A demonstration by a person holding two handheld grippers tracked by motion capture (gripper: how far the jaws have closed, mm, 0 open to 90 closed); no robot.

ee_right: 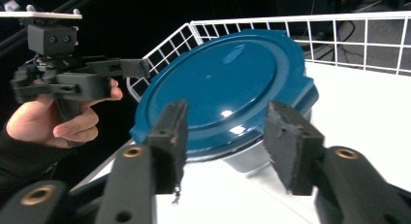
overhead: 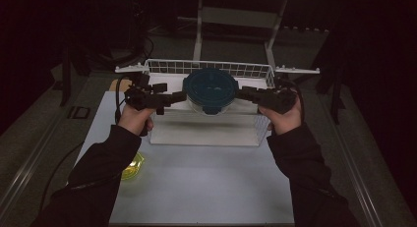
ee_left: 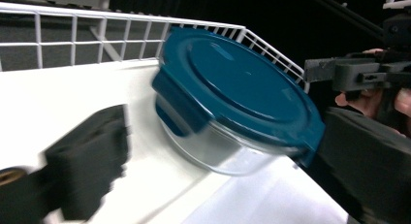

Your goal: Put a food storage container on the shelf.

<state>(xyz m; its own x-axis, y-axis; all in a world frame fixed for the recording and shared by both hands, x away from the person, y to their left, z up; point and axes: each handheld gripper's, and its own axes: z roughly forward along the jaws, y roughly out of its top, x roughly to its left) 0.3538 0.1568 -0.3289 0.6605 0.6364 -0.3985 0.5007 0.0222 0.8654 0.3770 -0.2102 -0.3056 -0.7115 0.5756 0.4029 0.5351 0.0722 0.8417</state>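
L gripper (overhead: 178, 96): my jaws wide apart, nothing pinched | R gripper (overhead: 242, 93): jaws half apart, gripping nothing | both arms angled inward

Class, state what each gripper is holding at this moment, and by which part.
Nothing is held. The left gripper stands wide open at the side of the teal-lidded glass container; the right gripper is open just short of the lid's rim.

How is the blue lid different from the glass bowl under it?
The teal-blue lid is solid colour you cannot see through; the glass bowl is clear. The lid is flat with side clips and juts past the bowl's rim; the bowl is deep and narrows downward. Both are round and sit together in the white wire basket.
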